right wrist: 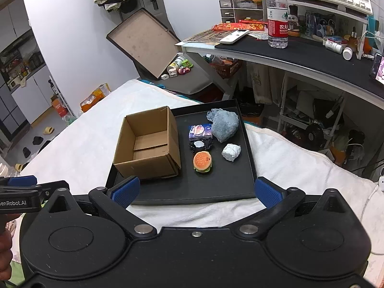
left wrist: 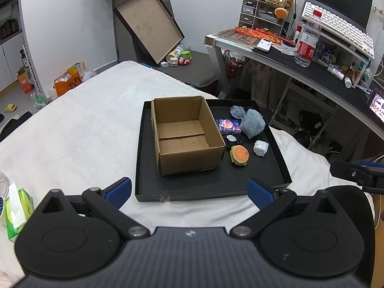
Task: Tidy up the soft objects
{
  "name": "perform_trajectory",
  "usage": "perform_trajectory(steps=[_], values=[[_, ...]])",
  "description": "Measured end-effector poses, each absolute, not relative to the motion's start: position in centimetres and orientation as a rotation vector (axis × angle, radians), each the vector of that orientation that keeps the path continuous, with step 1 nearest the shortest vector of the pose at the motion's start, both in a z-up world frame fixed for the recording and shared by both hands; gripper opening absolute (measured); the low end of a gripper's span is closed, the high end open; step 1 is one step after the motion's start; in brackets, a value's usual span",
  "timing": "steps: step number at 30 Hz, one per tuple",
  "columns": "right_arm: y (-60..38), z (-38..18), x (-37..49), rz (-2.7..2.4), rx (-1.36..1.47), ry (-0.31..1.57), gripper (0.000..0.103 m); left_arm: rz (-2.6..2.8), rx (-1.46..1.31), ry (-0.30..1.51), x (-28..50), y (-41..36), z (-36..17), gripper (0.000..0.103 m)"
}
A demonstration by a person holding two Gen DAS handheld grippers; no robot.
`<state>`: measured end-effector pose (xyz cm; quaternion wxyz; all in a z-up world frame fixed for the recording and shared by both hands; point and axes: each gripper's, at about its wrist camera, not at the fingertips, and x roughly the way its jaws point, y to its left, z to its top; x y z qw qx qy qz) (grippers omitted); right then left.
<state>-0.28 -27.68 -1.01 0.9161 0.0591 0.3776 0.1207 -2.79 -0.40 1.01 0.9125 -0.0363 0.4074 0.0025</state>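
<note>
Right wrist view: both hand-held grippers (right wrist: 196, 192) released; burger plush (right wrist: 203, 162), centre frame, looks light, squashy; pinch its sides.

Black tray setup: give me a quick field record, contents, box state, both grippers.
surface: black tray on a white blanket
container: cardboard box, open top, nothing inside, on the tray's left part
items right of box: burger plush, grey fluffy cloth, white crumpled wad, purple tissue pack, dark beaded item
left gripper: fingers wide apart, holding nothing, short of the tray
right gripper: fingers wide apart, holding nothing, over the tray's near edge
</note>
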Motion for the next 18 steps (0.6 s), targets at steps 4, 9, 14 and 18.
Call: perform_trajectory(steps=[4, 9, 14, 18], values=[[-27.69, -1.02, -0.33, 0.242, 0.120, 0.775, 0.103, 0.005, -0.073, 0.839, -2.81, -0.40, 0.99, 0.101], [-27.64, -0.97, -0.26, 0.239, 0.114, 0.775, 0.103, 0.006, -0.075, 0.839, -2.78, -0.44, 1.02, 0.102], [-27.63, -0.97, -0.31, 0.239, 0.112, 0.773, 0.103, 0.010, -0.075, 0.841, -2.69, -0.52, 1.06, 0.101], [-27.58, -0.99, -0.35, 0.238, 0.110, 0.771, 0.103, 0.009, -0.074, 0.840, -2.68, -0.51, 1.06, 0.102]])
